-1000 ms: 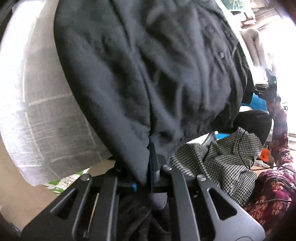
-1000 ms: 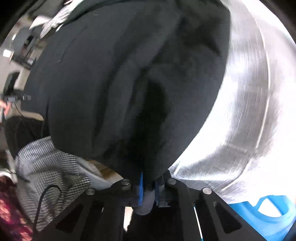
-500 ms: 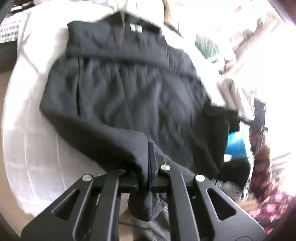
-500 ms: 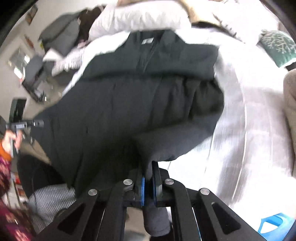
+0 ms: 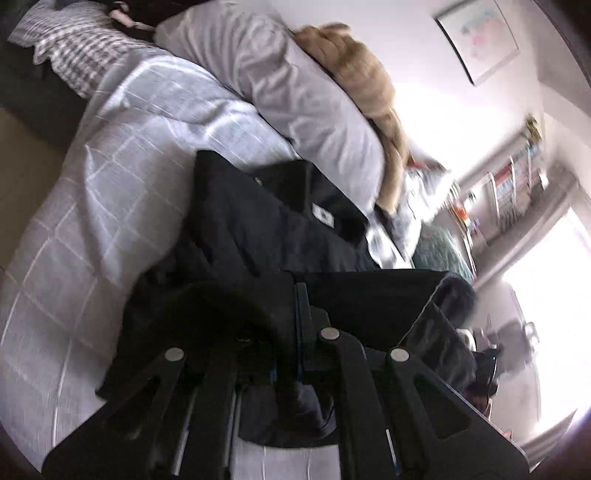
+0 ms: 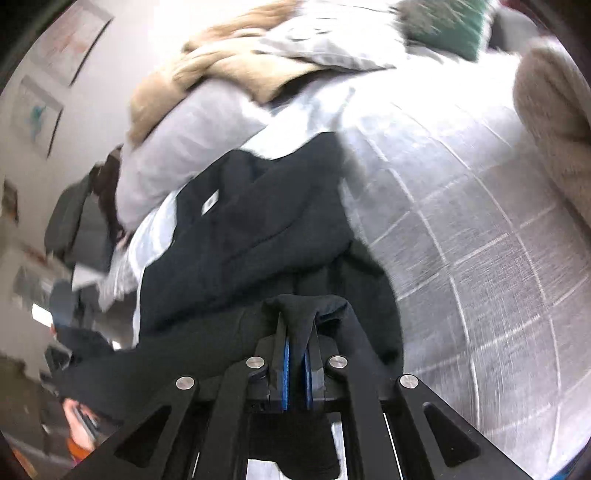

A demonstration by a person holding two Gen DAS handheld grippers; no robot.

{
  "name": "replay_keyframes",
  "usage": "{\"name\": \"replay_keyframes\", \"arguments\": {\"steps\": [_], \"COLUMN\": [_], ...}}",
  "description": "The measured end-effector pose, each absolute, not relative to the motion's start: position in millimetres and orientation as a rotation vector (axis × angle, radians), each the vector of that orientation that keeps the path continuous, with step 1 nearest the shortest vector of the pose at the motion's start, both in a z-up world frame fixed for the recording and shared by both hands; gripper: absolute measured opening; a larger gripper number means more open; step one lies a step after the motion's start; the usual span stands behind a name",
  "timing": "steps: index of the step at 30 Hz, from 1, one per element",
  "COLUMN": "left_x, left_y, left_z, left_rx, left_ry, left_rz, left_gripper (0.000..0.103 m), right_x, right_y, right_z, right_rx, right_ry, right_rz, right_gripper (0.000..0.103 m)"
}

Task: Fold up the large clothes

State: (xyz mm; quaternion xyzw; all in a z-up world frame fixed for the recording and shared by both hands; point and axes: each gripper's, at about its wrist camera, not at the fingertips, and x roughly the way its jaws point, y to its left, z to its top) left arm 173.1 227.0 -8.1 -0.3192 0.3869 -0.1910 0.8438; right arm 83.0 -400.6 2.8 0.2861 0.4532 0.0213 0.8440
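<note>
A large black garment (image 5: 258, 229) lies on a bed with a white checked cover (image 5: 110, 177); its collar with a white label (image 5: 323, 214) faces the pillows. My left gripper (image 5: 301, 314) is shut on the garment's lower edge, lifted over its body. In the right wrist view the garment (image 6: 258, 236) and its label (image 6: 209, 202) show too. My right gripper (image 6: 295, 339) is shut on a fold of the black hem. The cloth hides most of both grippers' fingers.
A grey pillow (image 5: 288, 92) and a tan fluffy blanket (image 5: 369, 85) lie at the head of the bed. A green cushion (image 6: 450, 26) and a beige plush thing (image 6: 554, 122) sit at the right. Shelves and a bright window (image 5: 546, 258) are beyond.
Both grippers have carried the black hem up from the bed's foot and forward over the garment toward its collar. The views now look along the bed at the pillows.
</note>
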Motion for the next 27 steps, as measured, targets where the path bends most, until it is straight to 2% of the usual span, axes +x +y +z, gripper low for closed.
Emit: {"name": "replay_keyframes", "arguments": {"steps": [4,12,15,17,20,22,23,24,25,27], "left_x": [205,249,255,254,249,240,239,236,234,227], "left_y": [223,212,213,213,215,218,219,220,222,229], "left_z": [-26,-97,-100,-93,-78,-62,-56,-49,-43,-30], "left_rx": [-0.678,-0.717,-0.743,-0.741,-0.718,-0.695,-0.688,-0.679,-0.672,-0.662], "left_ry": [0.822,0.949,0.966,0.992,0.975,0.945,0.933,0.92,0.907,0.861], "left_rz": [-0.338,-0.192,-0.191,-0.2,-0.227,-0.259,-0.271,-0.28,-0.285,-0.279], "left_gripper": [0.008,0.011,0.011,0.012,0.015,0.017,0.021,0.027,0.031,0.057], "right_x": [110,153,154,156,157,149,144,143,138,132], "right_y": [-415,-423,-429,-428,-427,-431,-434,-437,-441,-446], "right_z": [-21,-81,-89,-86,-74,-58,-50,-43,-33,-21], "right_rx": [0.716,0.812,0.866,0.87,0.859,0.871,0.873,0.873,0.868,0.836], "right_ry": [0.962,1.031,1.027,1.039,1.04,0.985,0.953,0.926,0.89,0.85], "right_rz": [-0.012,-0.148,-0.141,-0.129,-0.099,-0.084,-0.082,-0.081,-0.08,-0.084], "right_gripper": [0.005,0.006,0.007,0.011,0.023,0.048,0.055,0.062,0.063,0.063]}}
